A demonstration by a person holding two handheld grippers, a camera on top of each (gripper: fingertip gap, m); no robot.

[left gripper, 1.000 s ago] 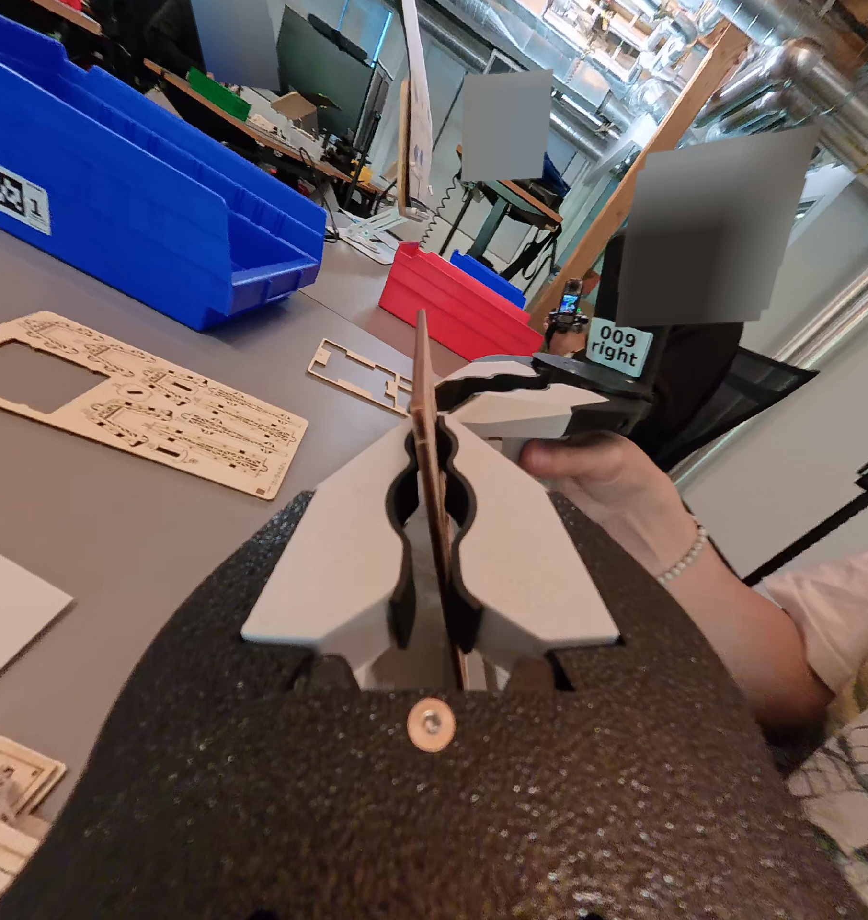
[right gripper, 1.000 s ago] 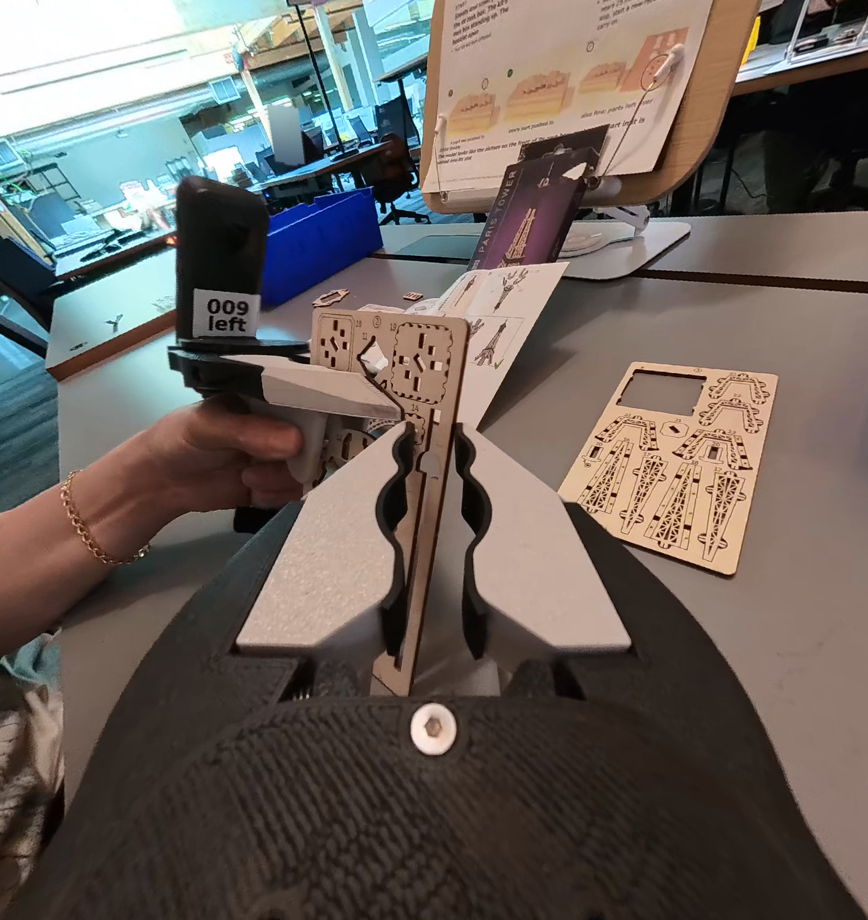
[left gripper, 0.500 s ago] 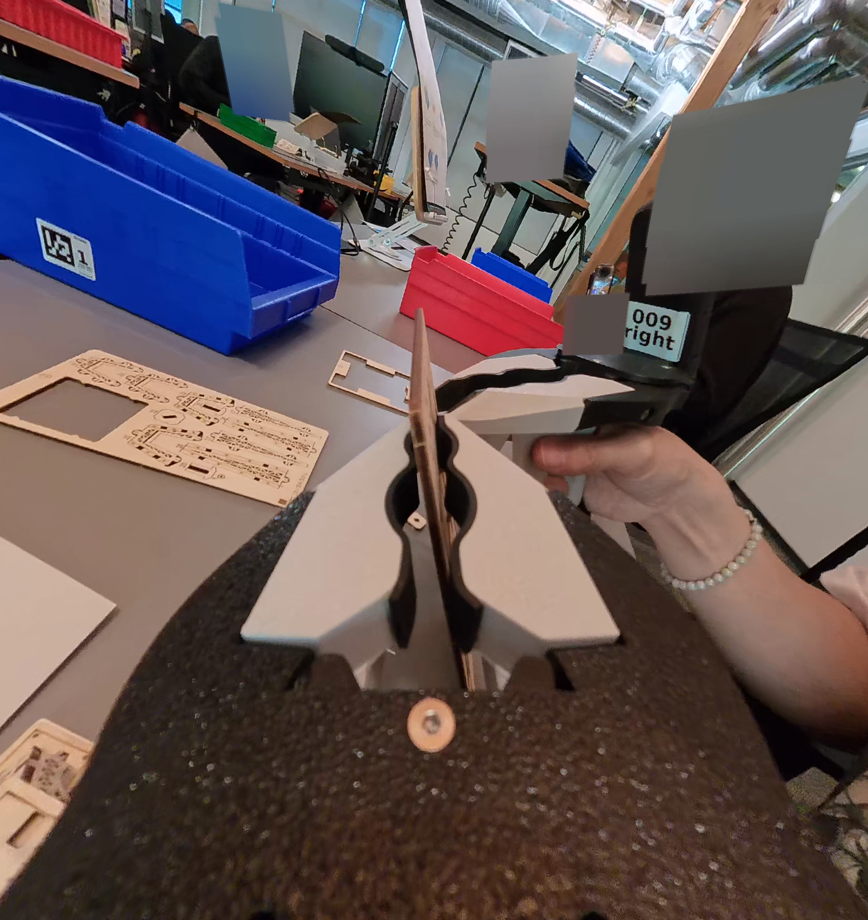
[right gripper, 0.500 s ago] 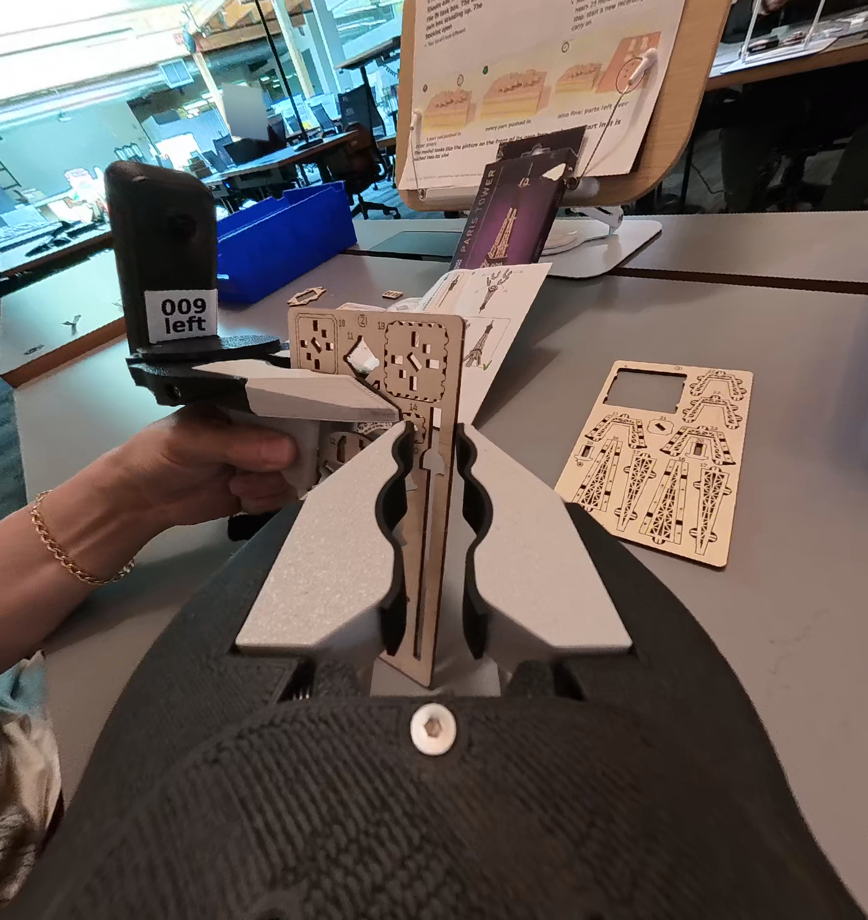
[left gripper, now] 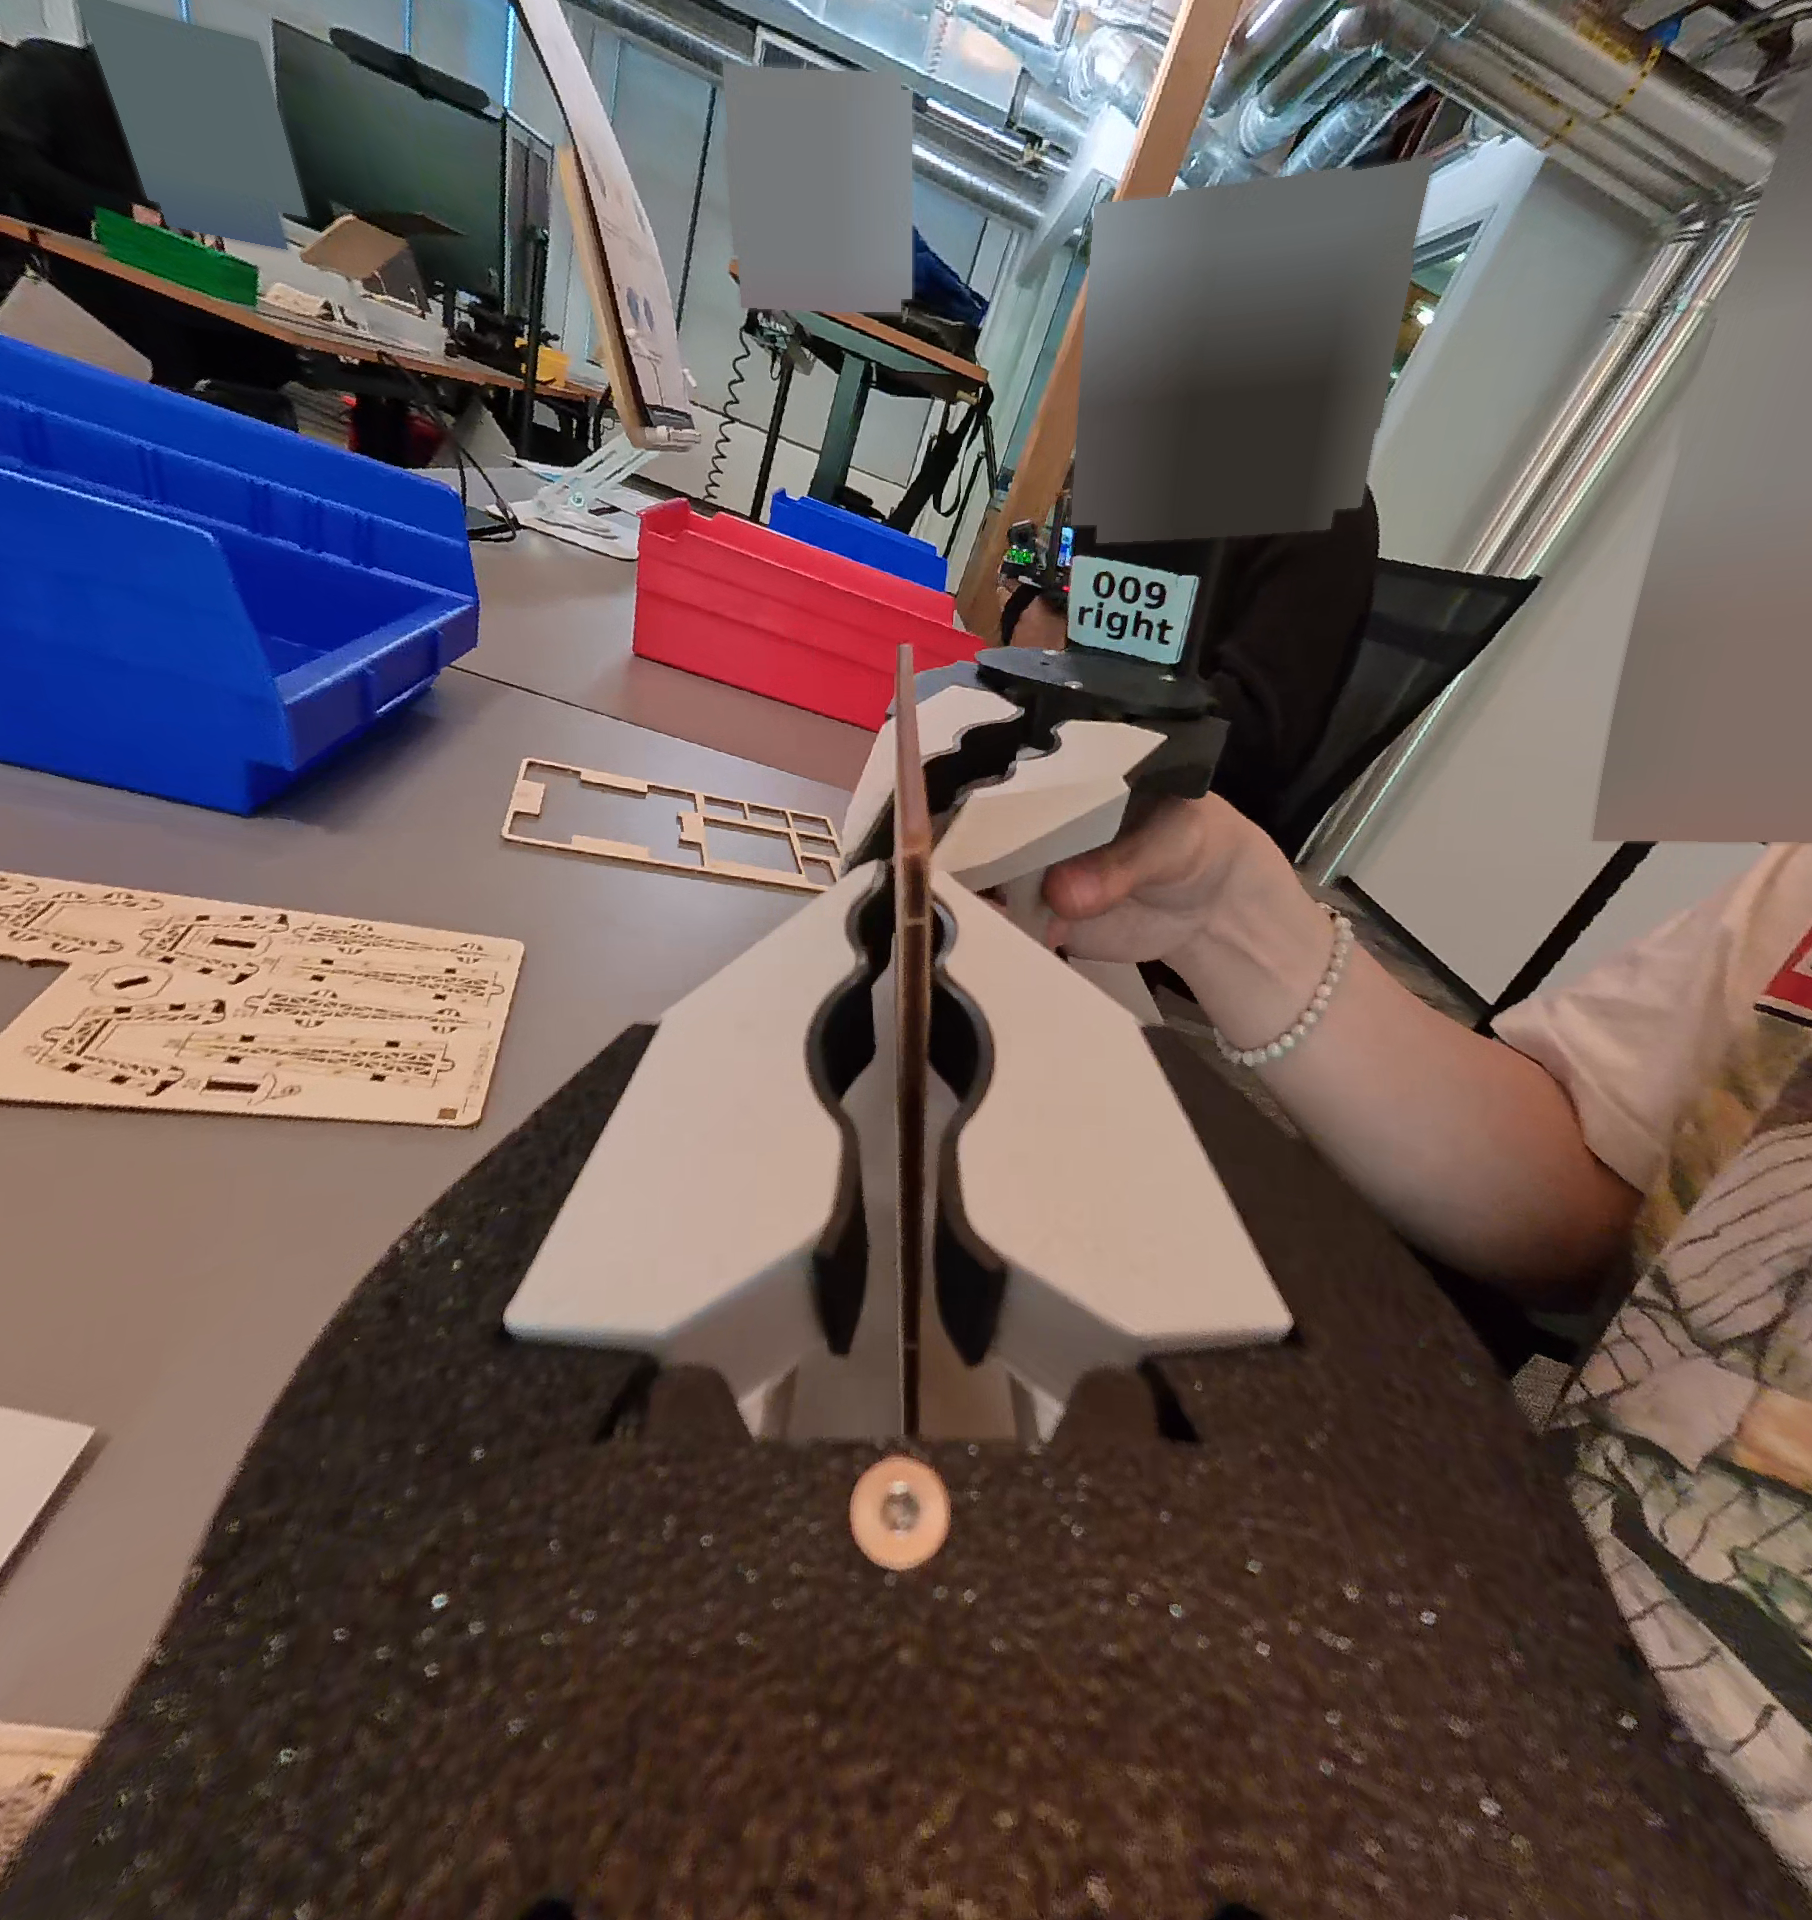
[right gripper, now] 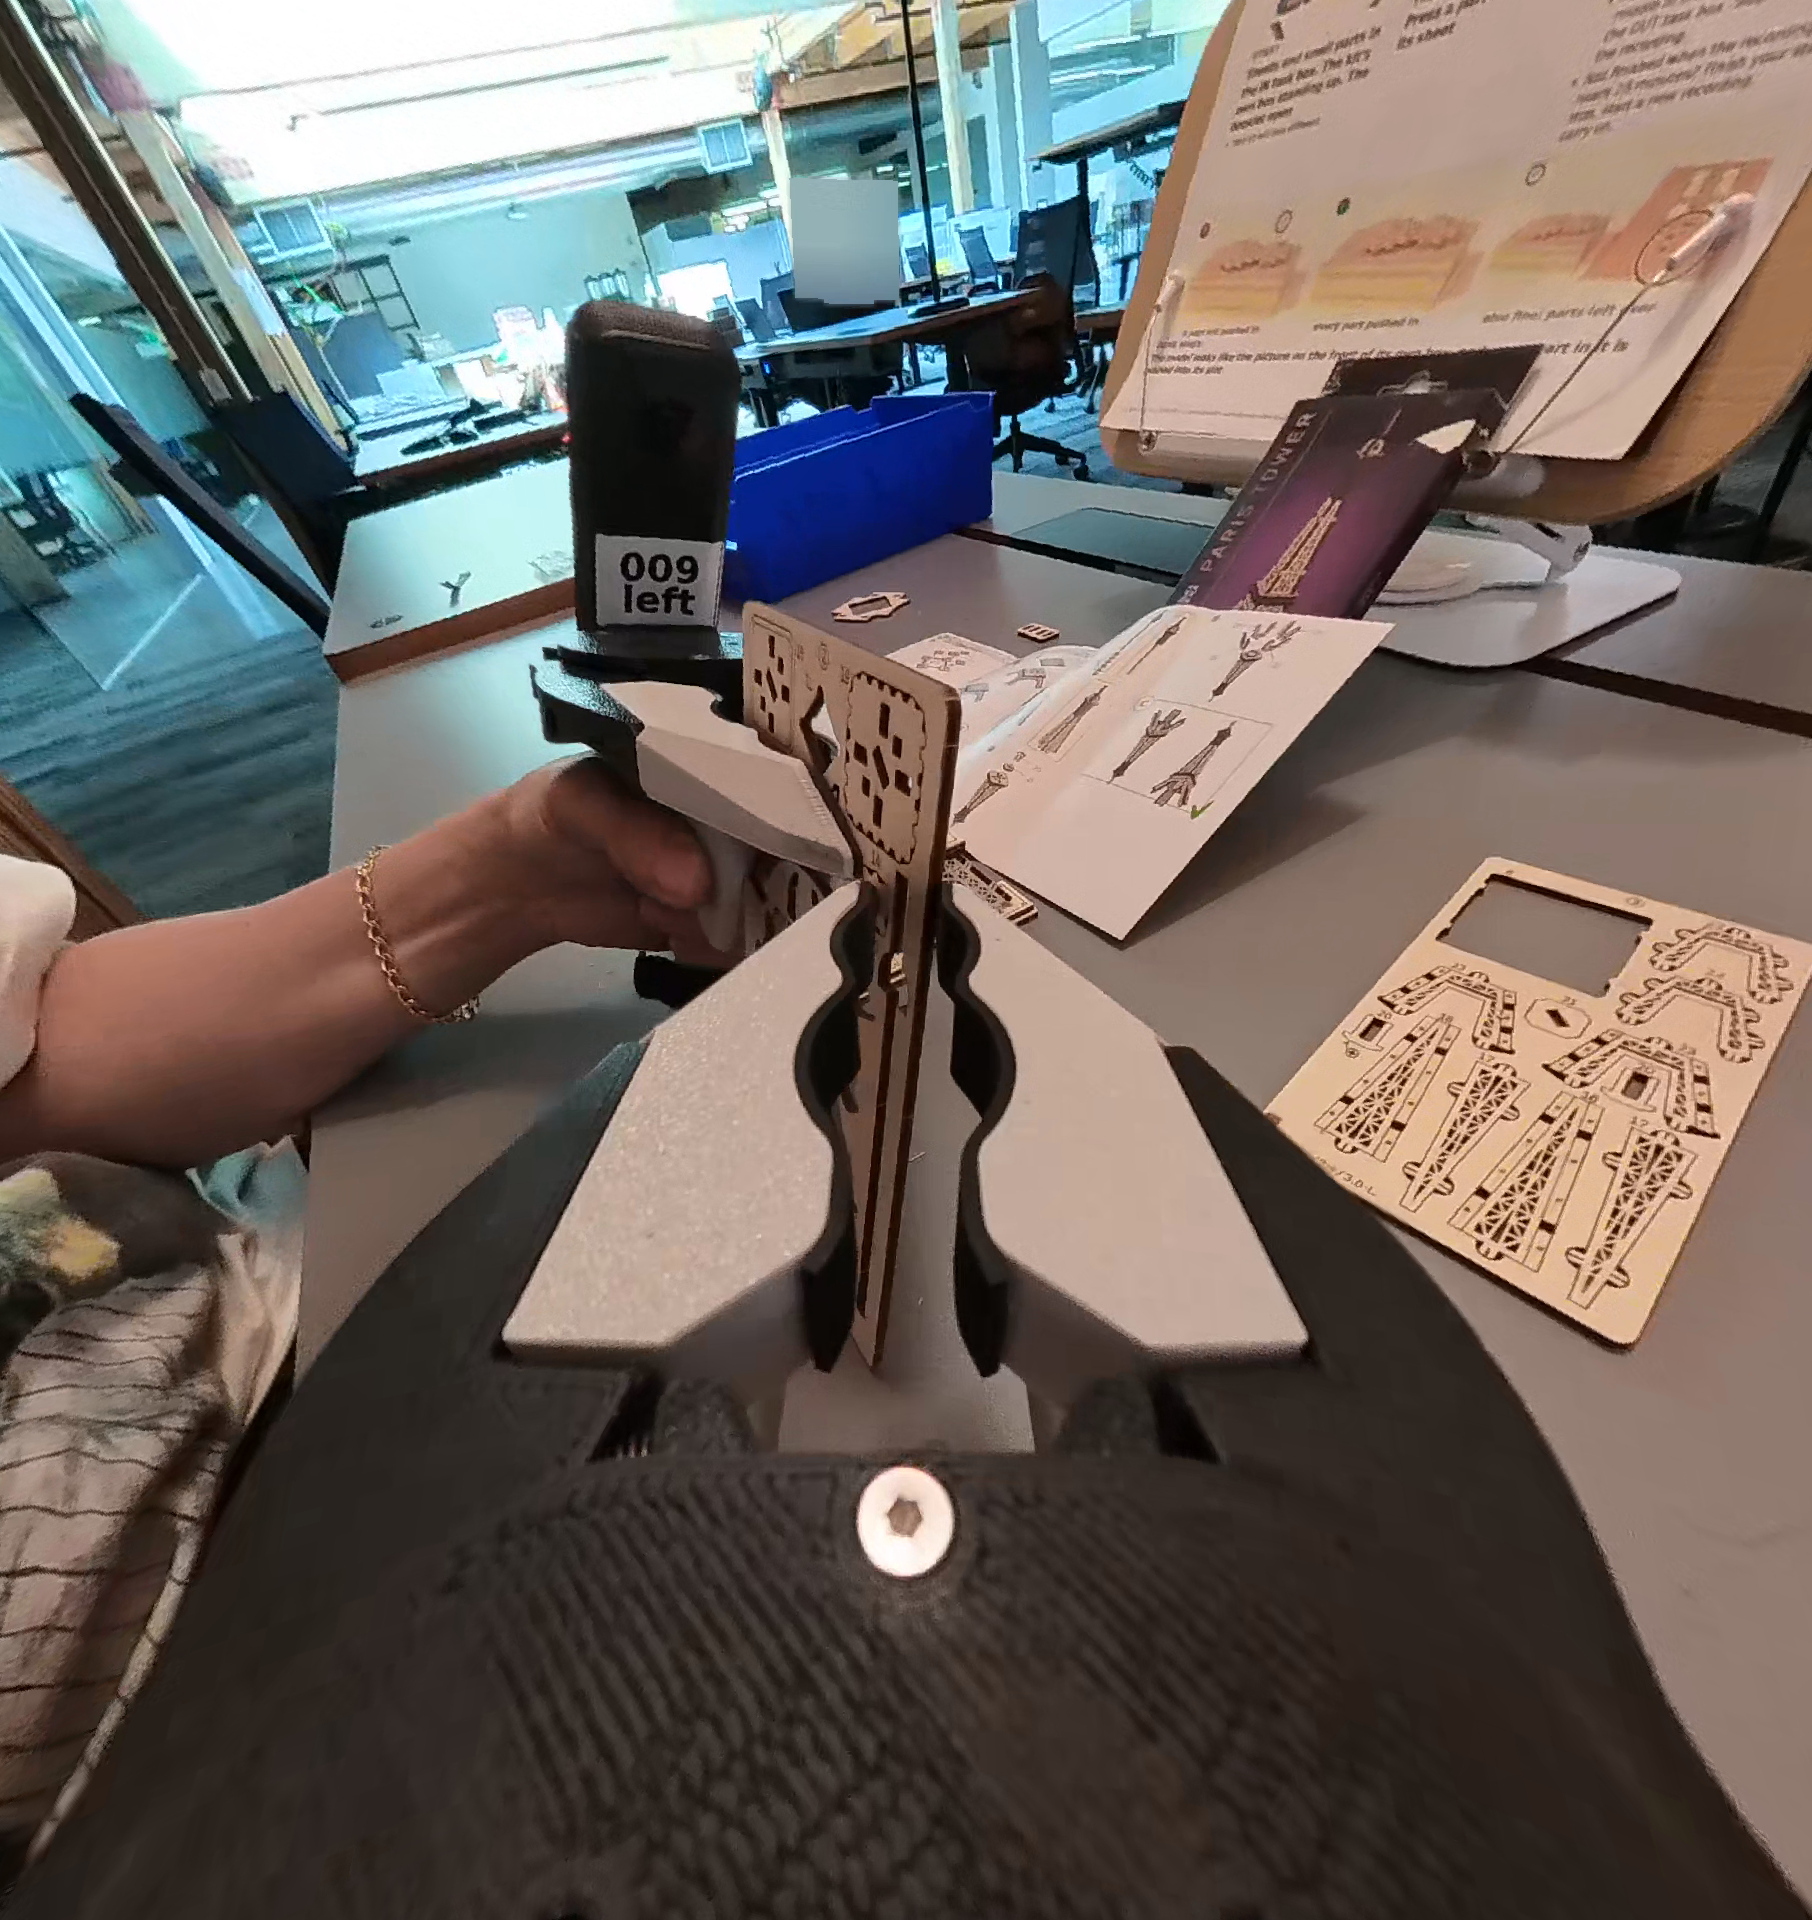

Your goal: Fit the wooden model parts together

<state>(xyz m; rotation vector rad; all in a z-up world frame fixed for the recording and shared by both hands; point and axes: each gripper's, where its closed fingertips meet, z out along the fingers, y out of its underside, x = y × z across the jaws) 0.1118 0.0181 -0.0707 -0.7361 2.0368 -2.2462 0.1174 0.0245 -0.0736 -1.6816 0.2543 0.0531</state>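
A thin laser-cut wooden sheet [right gripper: 897,748] with parts still in it is held upright above the grey table [right gripper: 1660,831]. My right gripper [right gripper: 904,899] is shut on its lower strip. My left gripper [left gripper: 904,894] is shut on the same sheet, which shows edge-on [left gripper: 910,1039] in the left wrist view. In the right wrist view the left gripper [right gripper: 829,842] clamps the sheet from the left, just below the cut-out parts. In the left wrist view the right gripper [left gripper: 938,831] sits just behind the sheet's far end.
A second parts sheet [right gripper: 1546,1101] lies flat on the table, also in the left wrist view [left gripper: 237,997]. An emptied wooden frame [left gripper: 673,821], a blue bin [left gripper: 185,623] and a red bin [left gripper: 777,613] lie beyond. An open instruction booklet [right gripper: 1141,748], a purple box [right gripper: 1307,509] and a board on a stand [right gripper: 1504,208] are at the back. The grippers are tip to tip, or close to it.
Both grippers kept hold of the sheet and shifted together; the sheet now stands straighter and more edge-on in the left wrist view, and the left gripper sits closer in the right wrist view.
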